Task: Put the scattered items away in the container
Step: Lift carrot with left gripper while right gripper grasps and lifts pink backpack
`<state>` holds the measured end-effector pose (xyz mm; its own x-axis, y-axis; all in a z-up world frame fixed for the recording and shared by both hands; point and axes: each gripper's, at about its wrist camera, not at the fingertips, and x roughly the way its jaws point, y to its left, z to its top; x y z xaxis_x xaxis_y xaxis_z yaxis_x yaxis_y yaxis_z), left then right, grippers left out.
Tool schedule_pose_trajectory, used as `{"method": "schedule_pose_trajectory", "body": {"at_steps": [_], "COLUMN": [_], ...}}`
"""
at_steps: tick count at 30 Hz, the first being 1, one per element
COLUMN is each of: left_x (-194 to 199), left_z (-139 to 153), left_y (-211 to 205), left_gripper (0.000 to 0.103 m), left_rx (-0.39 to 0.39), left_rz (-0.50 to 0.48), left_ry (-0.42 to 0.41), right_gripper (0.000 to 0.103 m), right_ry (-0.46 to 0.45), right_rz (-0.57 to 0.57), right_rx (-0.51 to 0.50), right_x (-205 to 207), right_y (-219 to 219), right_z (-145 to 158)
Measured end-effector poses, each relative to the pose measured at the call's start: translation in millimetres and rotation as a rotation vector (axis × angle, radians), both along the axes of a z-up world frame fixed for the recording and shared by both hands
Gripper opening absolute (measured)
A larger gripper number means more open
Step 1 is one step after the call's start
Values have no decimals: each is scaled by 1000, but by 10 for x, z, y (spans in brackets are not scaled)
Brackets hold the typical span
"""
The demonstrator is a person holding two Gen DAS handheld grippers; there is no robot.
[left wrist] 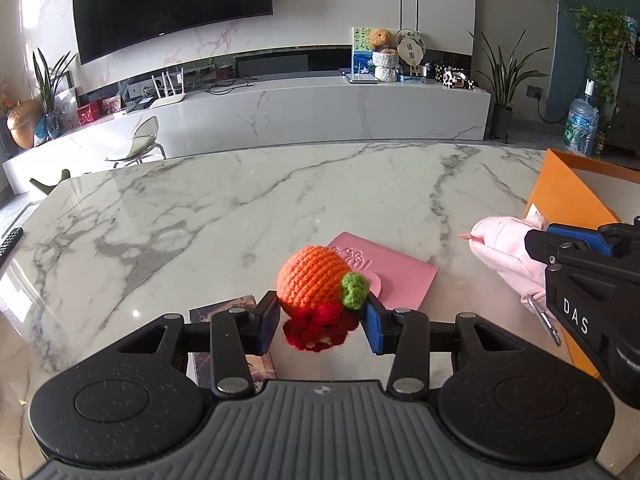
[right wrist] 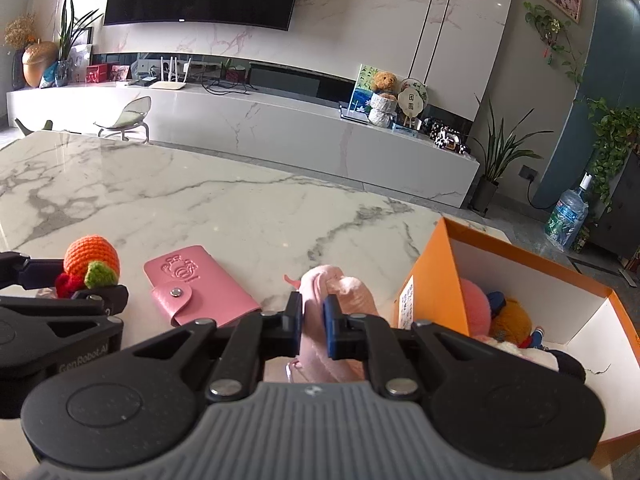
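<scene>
My left gripper (left wrist: 320, 320) is shut on an orange crocheted fruit toy (left wrist: 310, 280) with a green leaf and red tassel, held just above the marble table (left wrist: 200, 208). It also shows in the right wrist view (right wrist: 91, 258). My right gripper (right wrist: 314, 328) is shut on a pink plush toy (right wrist: 340, 292), seen in the left wrist view (left wrist: 500, 244) too. An orange box (right wrist: 436, 280) with white inside stands to the right and holds several plush toys (right wrist: 508, 320). A pink card wallet (right wrist: 196, 284) lies on the table between the grippers.
A dark booklet (left wrist: 236, 308) lies under my left gripper. A remote (left wrist: 10, 240) sits at the table's left edge. Beyond the table are a chair (left wrist: 140, 144), a TV console and plants.
</scene>
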<state>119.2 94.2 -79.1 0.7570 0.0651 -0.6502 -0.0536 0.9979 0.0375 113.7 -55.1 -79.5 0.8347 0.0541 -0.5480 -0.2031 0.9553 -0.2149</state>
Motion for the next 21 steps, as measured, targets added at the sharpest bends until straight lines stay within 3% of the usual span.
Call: {"method": "schedule_pose_trajectory", "body": {"at_steps": [21], "left_x": [-603], "left_z": [609], "left_y": [-404], "left_gripper": [50], "left_rx": [-6], "left_rz": [-69], "left_ry": [-119], "right_gripper": [8], "right_ry": [-148], "right_rz": [36], "right_rx": [119], "right_x": [-868], "right_y": [-295], "right_z": [644]}}
